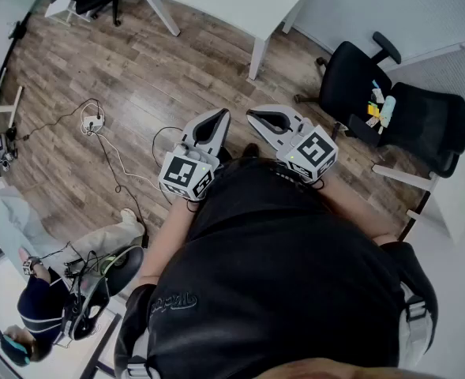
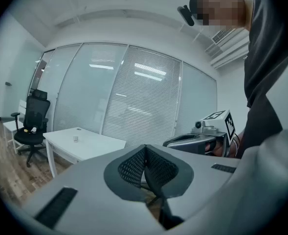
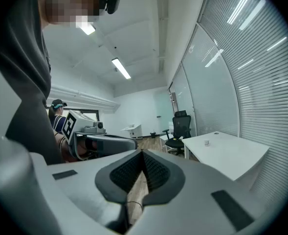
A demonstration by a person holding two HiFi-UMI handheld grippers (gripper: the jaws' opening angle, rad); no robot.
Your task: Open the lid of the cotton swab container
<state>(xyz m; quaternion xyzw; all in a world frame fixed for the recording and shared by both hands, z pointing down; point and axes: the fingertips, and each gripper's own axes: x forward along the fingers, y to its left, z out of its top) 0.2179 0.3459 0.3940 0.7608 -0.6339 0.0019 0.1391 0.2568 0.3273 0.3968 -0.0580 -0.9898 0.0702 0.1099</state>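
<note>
Overall: a person (image 1: 279, 275) stood over a wooden floor (image 1: 137, 77), arms out in front of the body.
Left gripper (image 2: 144, 153): jaws pressed together with nothing between them, its tip near its neighbour's.
Right gripper (image 3: 142, 156): likewise clenched and empty, pointing close to level.
Cotton swab container: not made out for certain. A small object (image 2: 76, 138) sat on the white table (image 2: 99, 143), well apart from both grippers and too small to identify.
Office chair (image 1: 354, 81): black, off to the right.
Seated person (image 1: 46, 298): lower left of the head view.
</note>
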